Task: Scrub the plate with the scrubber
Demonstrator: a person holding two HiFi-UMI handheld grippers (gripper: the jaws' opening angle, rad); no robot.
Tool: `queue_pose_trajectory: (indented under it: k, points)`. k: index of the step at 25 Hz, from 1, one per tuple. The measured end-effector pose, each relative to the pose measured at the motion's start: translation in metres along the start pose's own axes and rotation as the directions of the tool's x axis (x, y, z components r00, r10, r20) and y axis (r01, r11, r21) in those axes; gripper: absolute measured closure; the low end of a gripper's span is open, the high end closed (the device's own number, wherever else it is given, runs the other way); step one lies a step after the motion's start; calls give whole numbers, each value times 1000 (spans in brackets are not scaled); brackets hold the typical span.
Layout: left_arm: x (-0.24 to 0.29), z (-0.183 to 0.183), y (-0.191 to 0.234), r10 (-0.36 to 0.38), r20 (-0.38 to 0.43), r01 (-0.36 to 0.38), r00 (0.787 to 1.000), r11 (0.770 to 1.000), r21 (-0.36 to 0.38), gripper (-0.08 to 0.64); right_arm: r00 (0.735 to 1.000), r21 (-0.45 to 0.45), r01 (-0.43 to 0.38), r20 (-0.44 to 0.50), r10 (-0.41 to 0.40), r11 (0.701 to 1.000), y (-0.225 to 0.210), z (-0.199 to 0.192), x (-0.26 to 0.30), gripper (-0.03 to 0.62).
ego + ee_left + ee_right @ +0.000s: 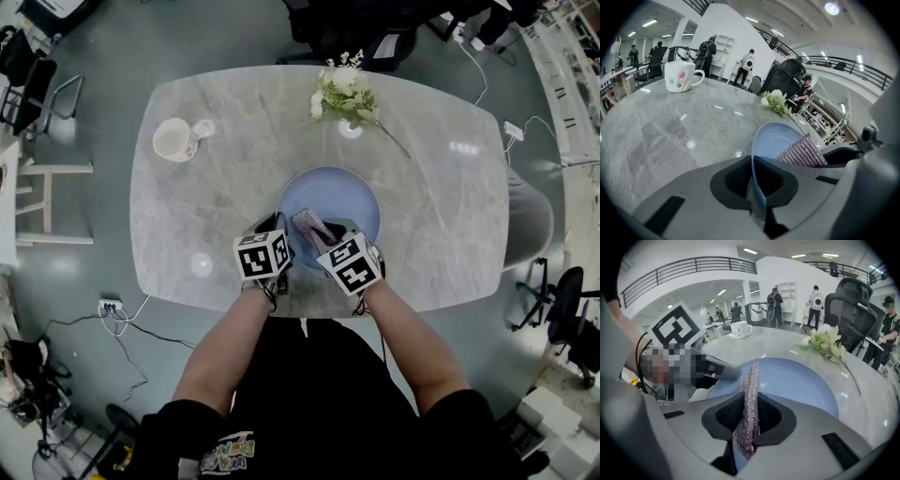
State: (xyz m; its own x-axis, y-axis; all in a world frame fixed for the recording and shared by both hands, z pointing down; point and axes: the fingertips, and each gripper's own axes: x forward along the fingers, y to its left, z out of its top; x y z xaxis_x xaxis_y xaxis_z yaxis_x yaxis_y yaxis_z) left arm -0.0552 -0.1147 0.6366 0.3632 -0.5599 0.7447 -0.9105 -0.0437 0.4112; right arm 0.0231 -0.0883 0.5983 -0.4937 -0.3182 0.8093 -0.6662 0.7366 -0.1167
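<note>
A pale blue plate [342, 202] lies near the front edge of the marble table [234, 141]. My left gripper [281, 251] is shut on the plate's near-left rim [757, 187], seen edge-on between its jaws. My right gripper [323, 236] is shut on a silvery purple mesh scrubber [750, 404], which stands on edge over the plate [797, 383]. In the head view the scrubber [310, 226] rests over the plate's near part. In the left gripper view the scrubber [801, 152] shows just right of the plate.
A white mug [173, 140] with a floral print [680, 76] stands at the table's far left. A bunch of white flowers [345, 96] lies at the far middle, just beyond the plate. Chairs and people stand around the room.
</note>
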Motion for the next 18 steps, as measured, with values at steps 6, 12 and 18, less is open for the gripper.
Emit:
queue_pose_trajectory:
  k: [6, 12, 18]
  points:
    - [0, -1, -1, -12, -4, 12, 1000, 1000, -1, 534, 999, 77, 4, 34, -7, 997, -17, 24, 15, 517]
    - [1, -1, 1, -21, -5, 21, 1000, 1000, -10, 534, 998, 22, 50, -35, -49, 999, -28, 24, 33, 515]
    - [1, 0, 0, -17, -6, 17, 1000, 1000, 8, 534, 989, -53, 109, -91, -113, 993, -42, 19, 39, 514]
